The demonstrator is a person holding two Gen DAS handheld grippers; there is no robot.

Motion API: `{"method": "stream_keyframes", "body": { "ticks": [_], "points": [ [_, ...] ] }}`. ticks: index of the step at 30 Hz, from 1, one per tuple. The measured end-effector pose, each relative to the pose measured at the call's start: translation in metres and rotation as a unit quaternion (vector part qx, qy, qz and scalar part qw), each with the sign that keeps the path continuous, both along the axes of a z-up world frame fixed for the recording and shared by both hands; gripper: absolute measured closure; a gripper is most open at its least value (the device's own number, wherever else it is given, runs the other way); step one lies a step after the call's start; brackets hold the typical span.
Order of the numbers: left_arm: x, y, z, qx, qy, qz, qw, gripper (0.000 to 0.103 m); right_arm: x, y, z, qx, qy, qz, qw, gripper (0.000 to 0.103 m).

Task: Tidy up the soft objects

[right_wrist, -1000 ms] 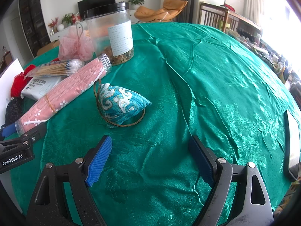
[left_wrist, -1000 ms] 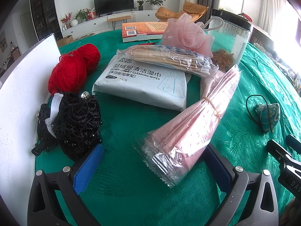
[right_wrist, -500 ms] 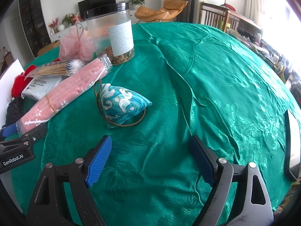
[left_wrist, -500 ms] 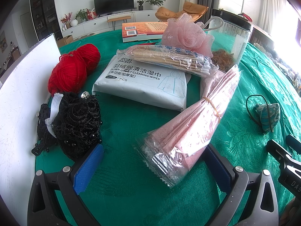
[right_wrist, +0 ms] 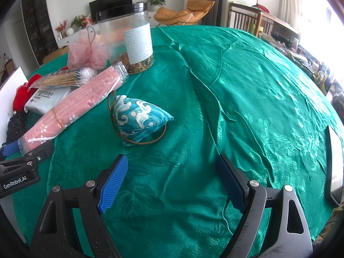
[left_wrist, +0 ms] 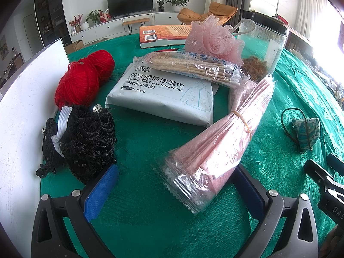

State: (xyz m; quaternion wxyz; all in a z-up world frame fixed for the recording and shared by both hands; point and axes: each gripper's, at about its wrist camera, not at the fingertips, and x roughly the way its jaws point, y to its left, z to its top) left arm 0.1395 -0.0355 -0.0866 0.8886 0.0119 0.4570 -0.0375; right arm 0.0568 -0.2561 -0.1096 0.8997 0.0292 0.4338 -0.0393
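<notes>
Pink face masks in a clear crinkly plastic sleeve (left_wrist: 217,150), bound by a thin rubber band, are lying on the green brocade tablecloth (right_wrist: 247,99) with their near end sitting between the wide-spread blue pads of the left gripper (left_wrist: 172,191), though not yet pinched. Taking the white pack of down-jacket cleaning wipes (left_wrist: 163,94) as the landmark, the mask bundle is lying just to its right, and its long axis is running from the gripper up and rightward toward the clear jar with a black lid (left_wrist: 264,47) behind the wipes. The sealed, serrated end is pointing at the left gripper.

I judge the bundle to be light, floppy and slippery in its film, so it is likely sagging if lifted by the tip; a hold nearer the rubber band would be steadier.

The right gripper (right_wrist: 172,182) is hovering with its jaws equally wide and holding nothing, facing the teal embroidered pyramid sachet with a brown cord loop (right_wrist: 137,116), which is sitting well to the right of the wipes. It looks soft and light.
</notes>
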Motion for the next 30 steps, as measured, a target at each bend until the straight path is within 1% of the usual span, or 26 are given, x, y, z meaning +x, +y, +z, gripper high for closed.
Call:
{"method": "stream_keyframes", "body": {
  "ticks": [30],
  "points": [
    [-0.0002,0.0001,0.0002,0.000,0.000,0.000,1.0000,0.000,-0.0002,-0.0004,0.0006,0.000,0.000,0.000,1.000,0.016]
  ]
}}
